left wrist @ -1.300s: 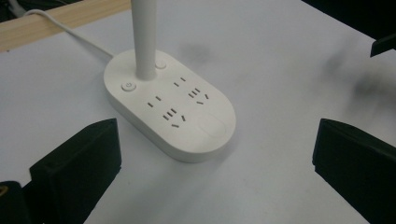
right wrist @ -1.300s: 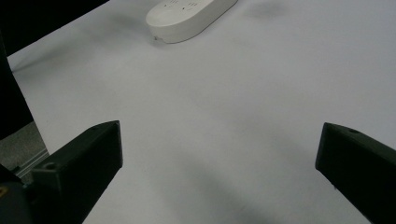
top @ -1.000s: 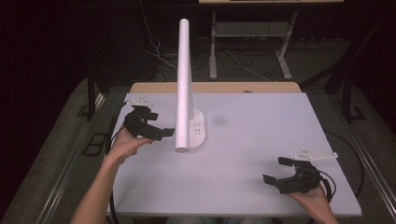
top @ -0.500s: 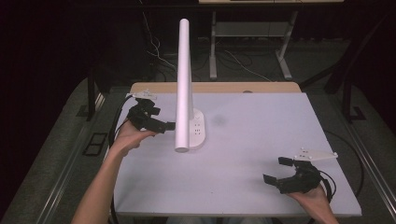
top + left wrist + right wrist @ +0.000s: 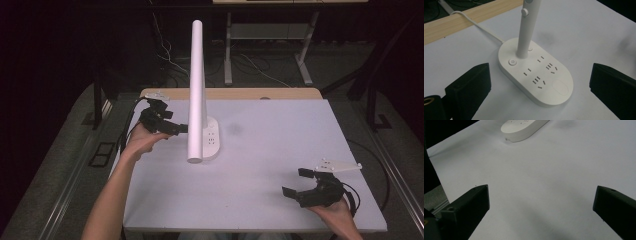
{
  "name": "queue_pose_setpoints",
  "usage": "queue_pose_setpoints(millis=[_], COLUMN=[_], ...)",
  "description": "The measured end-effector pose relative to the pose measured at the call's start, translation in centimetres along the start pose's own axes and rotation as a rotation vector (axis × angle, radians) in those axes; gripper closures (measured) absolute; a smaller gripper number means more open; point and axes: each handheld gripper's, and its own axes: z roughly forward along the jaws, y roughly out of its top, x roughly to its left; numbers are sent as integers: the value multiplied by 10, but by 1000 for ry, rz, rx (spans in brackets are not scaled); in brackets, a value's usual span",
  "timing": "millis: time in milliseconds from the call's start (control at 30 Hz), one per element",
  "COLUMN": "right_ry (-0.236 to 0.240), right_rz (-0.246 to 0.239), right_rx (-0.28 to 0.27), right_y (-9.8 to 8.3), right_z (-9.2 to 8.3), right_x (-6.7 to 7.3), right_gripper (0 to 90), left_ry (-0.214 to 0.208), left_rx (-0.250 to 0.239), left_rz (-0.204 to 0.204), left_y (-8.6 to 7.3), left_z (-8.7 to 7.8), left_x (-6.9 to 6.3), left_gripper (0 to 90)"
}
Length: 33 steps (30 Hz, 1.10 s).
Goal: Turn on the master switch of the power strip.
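Fingers on my left gripper point(image 5: 176, 128) stand wide apart with nothing between them, and in the left gripper view the black pads point(image 5: 470, 86) frame the white plastic desk lamp with an oval socket base point(image 5: 536, 76). That lamp sits on the left half of the white-covered table point(image 5: 280, 150), near its far edge, with its tall white tube point(image 5: 197, 90) rising from the back of the base and its white cord point(image 5: 477, 26) trailing off toward the wooden strip. My right gripper point(image 5: 306, 183) is well apart from it, near the front right corner, its jaws also spread and empty.

I judge the lamp to be rigid, smooth moulded plastic, likely slippery under hard pads. The base probably carries most of the weight, so the tall tube would act as a lever and tip the whole thing if I pushed high up. I would take hold low on the tube, just above the base, or across the narrow width of the base, and mind the cord dragging behind it. The round power button point(image 5: 512, 62) needs only a light press
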Motion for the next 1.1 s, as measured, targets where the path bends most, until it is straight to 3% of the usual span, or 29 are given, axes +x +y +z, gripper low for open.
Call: queue_pose_setpoints(millis=[500,833,1100], right_ry=[-2,-8,-8], right_rz=[4,8,6], right_rx=[5,6,9], right_y=[0,0,-1], right_z=[0,0,0], right_x=[-1,-1,-1], right_gripper=[2,2,2], left_ry=[20,5,-13], left_rx=[-30,-87,-122], left_rz=[-57,-95,-129], left_y=[-1,0,-1], left_z=[13,20,27], left_x=[15,18,22], left_gripper=[87,232,420])
